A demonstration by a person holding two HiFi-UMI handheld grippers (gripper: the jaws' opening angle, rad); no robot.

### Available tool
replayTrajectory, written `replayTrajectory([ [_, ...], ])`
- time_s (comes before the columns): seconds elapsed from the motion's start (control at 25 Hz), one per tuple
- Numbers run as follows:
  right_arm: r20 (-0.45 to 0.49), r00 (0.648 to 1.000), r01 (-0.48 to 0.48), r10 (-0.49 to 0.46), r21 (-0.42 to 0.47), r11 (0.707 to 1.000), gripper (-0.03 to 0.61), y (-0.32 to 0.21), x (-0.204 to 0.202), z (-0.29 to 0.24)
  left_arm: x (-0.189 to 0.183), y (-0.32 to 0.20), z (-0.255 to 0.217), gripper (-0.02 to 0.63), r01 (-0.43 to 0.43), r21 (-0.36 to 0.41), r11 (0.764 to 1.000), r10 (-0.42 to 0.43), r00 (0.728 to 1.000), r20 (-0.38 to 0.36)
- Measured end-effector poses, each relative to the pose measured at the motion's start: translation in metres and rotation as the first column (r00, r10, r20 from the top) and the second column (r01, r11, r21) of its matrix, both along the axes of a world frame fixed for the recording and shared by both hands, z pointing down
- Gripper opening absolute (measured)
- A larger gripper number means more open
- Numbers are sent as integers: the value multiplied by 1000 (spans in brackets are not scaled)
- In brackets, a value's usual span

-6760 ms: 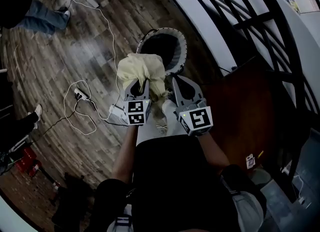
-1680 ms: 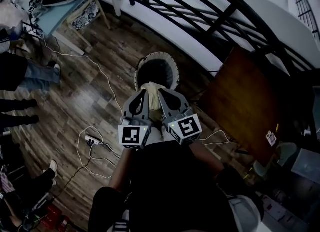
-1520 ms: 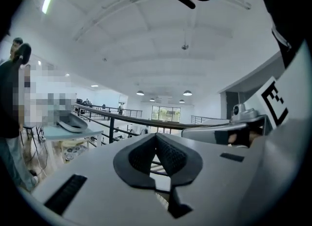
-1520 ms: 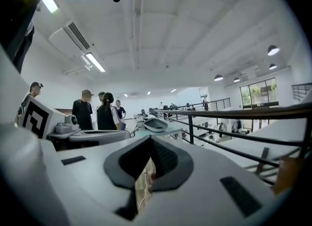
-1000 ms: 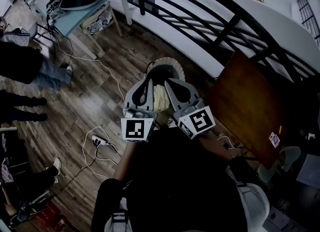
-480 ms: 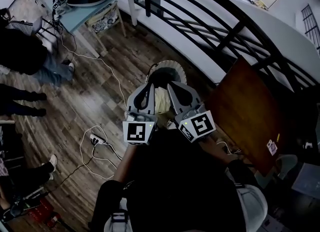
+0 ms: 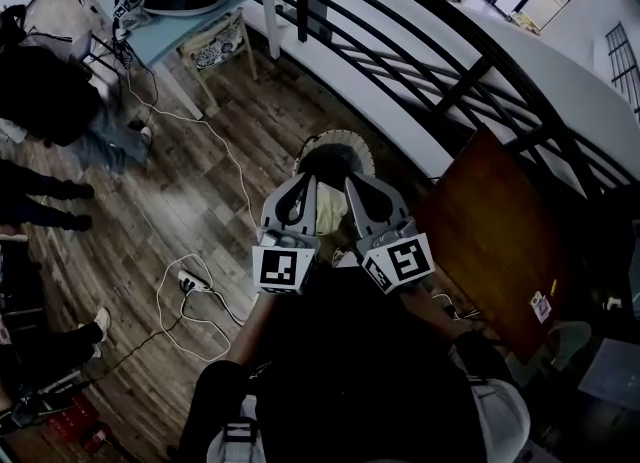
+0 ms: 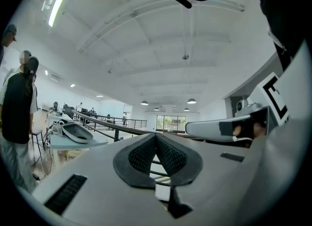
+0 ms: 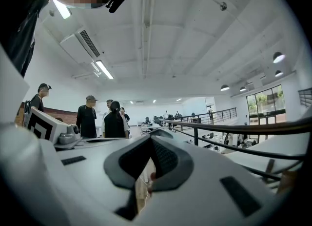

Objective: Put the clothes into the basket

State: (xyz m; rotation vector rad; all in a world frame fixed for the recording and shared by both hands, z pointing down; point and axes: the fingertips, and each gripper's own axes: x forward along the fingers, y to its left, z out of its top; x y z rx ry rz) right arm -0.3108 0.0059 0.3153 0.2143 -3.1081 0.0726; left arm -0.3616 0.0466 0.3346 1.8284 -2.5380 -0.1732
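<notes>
The pale cloth [image 7: 331, 213] shows between the left claw [image 7: 305, 183] and the right claw [image 7: 355, 184], at the near rim of the basket [image 7: 352, 138] on the floor; whether it lies wholly inside I cannot tell. It looks soft, light and limp, so it should bunch and drape rather than keep a shape, and a thick fold on top seems the best place to pinch it. Both claws are pressed together with nothing between them, and no brand or writing is legible, only the square markers on the cubes.
</notes>
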Motion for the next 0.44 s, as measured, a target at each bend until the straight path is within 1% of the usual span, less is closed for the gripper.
replayTrajectory([
  [0.44, -14, 1000, 0, 0, 3, 1000, 8, 8, 2, 4, -1, 19, 5, 11, 24, -33, 999, -23, 1000, 11],
])
